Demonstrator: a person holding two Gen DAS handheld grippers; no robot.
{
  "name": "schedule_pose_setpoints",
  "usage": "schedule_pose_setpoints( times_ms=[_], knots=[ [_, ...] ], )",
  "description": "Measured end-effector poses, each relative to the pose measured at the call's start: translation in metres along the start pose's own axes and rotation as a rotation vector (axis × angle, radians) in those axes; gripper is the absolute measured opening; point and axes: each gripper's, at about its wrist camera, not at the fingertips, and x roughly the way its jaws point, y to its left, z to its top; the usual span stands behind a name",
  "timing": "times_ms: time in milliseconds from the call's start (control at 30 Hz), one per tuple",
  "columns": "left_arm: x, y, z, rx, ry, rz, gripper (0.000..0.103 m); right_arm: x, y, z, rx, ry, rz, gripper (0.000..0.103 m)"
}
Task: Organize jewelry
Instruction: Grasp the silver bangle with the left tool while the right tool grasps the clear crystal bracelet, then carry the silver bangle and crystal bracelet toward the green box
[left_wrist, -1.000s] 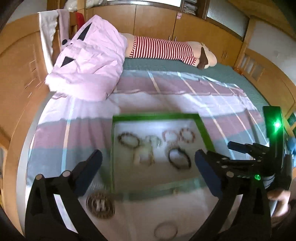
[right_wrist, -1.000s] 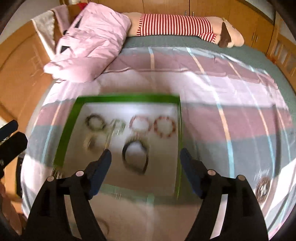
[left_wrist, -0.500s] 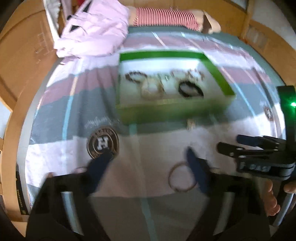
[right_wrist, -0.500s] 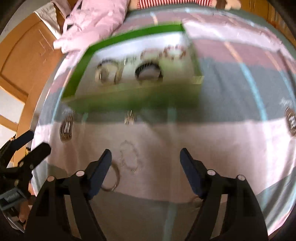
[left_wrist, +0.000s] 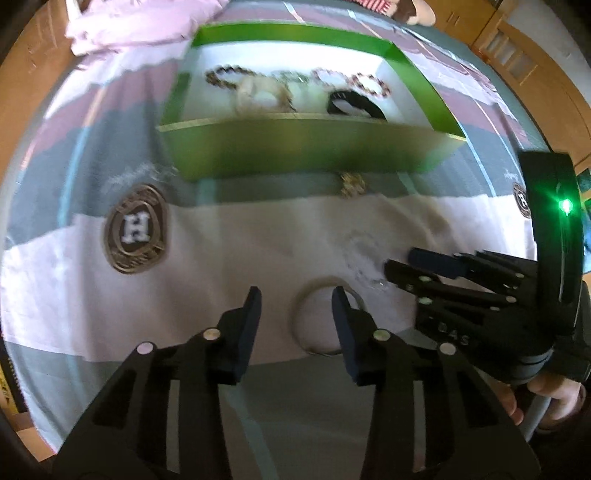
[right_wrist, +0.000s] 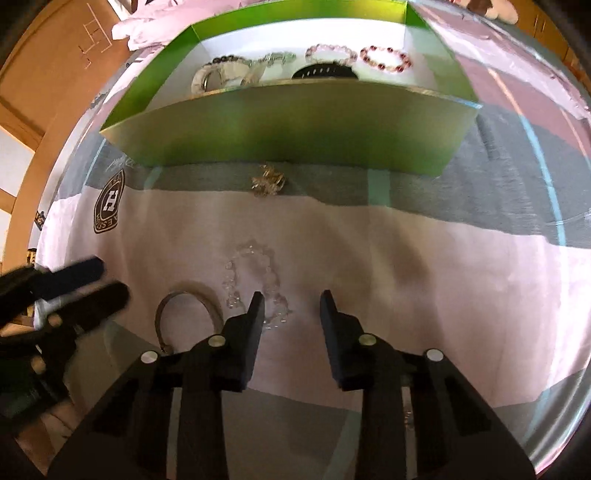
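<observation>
A green box (left_wrist: 306, 147) (right_wrist: 295, 122) on the bed holds several bracelets. In front of it on the white stripe lie a grey bangle (left_wrist: 301, 317) (right_wrist: 184, 299), a clear bead bracelet (left_wrist: 362, 258) (right_wrist: 251, 269) and a small gold trinket (left_wrist: 352, 184) (right_wrist: 267, 181). My left gripper (left_wrist: 295, 299) (right_wrist: 107, 280) hangs over the bangle with its jaws closing. The bangle's left rim lies between them, untouched. My right gripper (right_wrist: 291, 299) (left_wrist: 399, 262) is closing over the bead bracelet's near end, which sits by its left finger, not pinched.
A round "H" emblem (left_wrist: 136, 232) (right_wrist: 109, 203) is printed on the bedspread to the left. Pink bedding (left_wrist: 140, 22) is piled beyond the box, and the wooden bed frame (right_wrist: 55, 85) runs along the left. A person's hand (left_wrist: 546, 391) holds the right gripper.
Both grippers have dropped from above the box to the bedspread in front of it and tilted downward. Their jaws have narrowed over the bangle and the bead bracelet.
</observation>
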Motion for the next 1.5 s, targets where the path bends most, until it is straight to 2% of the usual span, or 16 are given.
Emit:
schedule_pose_setpoints(
  times_ms=[67,233,300,333,367,433,467,567,633,767,933,1067,1167,1267,1400,1500],
  knots=[
    [0.007,-0.002,-0.001,0.004,0.023,-0.006,0.033,0.001,0.002,0.001,-0.003,0.0,0.005,0.034],
    [0.028,-0.003,-0.004,-0.001,0.078,0.014,0.026,0.006,0.008,0.005,-0.022,0.019,0.004,0.034],
    [0.036,-0.006,-0.006,0.01,0.094,0.027,0.024,0.01,0.014,0.004,-0.059,0.02,-0.043,0.027],
    [0.04,-0.008,-0.006,0.017,0.104,0.034,0.02,0.011,0.018,0.004,-0.077,0.016,-0.063,0.021],
    [0.044,-0.01,-0.006,0.023,0.111,0.043,0.014,0.012,0.021,0.003,-0.094,0.015,-0.072,0.016],
    [0.048,-0.015,-0.007,0.047,0.101,0.084,0.011,0.013,0.023,0.004,-0.1,0.017,-0.07,0.008],
    [0.049,-0.017,-0.006,0.057,0.094,0.098,0.006,0.013,0.023,0.004,-0.096,0.018,-0.066,0.008],
    [0.05,-0.029,-0.009,0.109,0.069,0.166,0.003,0.013,0.021,0.005,-0.086,0.016,-0.052,0.007],
    [0.049,-0.037,-0.01,0.137,0.046,0.185,0.003,0.011,0.019,0.005,-0.079,0.011,-0.045,0.007],
    [0.042,-0.039,-0.01,0.134,0.033,0.162,0.003,0.004,0.018,0.005,-0.081,-0.004,-0.036,0.007],
    [0.015,-0.034,-0.005,0.12,-0.042,0.15,0.003,-0.016,0.022,0.005,-0.114,-0.061,-0.052,0.007],
    [-0.006,-0.03,-0.001,0.114,-0.121,0.183,0.003,-0.028,0.024,0.005,-0.119,-0.096,-0.065,0.007],
    [-0.021,-0.018,-0.001,0.1,-0.14,0.164,0.003,-0.031,0.021,0.006,-0.111,-0.108,-0.073,0.007],
    [-0.027,-0.013,0.004,0.079,-0.161,0.186,0.003,-0.035,0.017,0.006,-0.107,-0.116,-0.078,0.007],
    [-0.033,-0.007,0.004,0.055,-0.177,0.178,0.003,-0.043,0.022,0.005,-0.107,-0.134,-0.057,0.007],
    [-0.039,-0.002,0.012,0.045,-0.201,0.177,0.003,-0.056,0.027,0.004,-0.127,-0.174,-0.066,0.007]
  ],
)
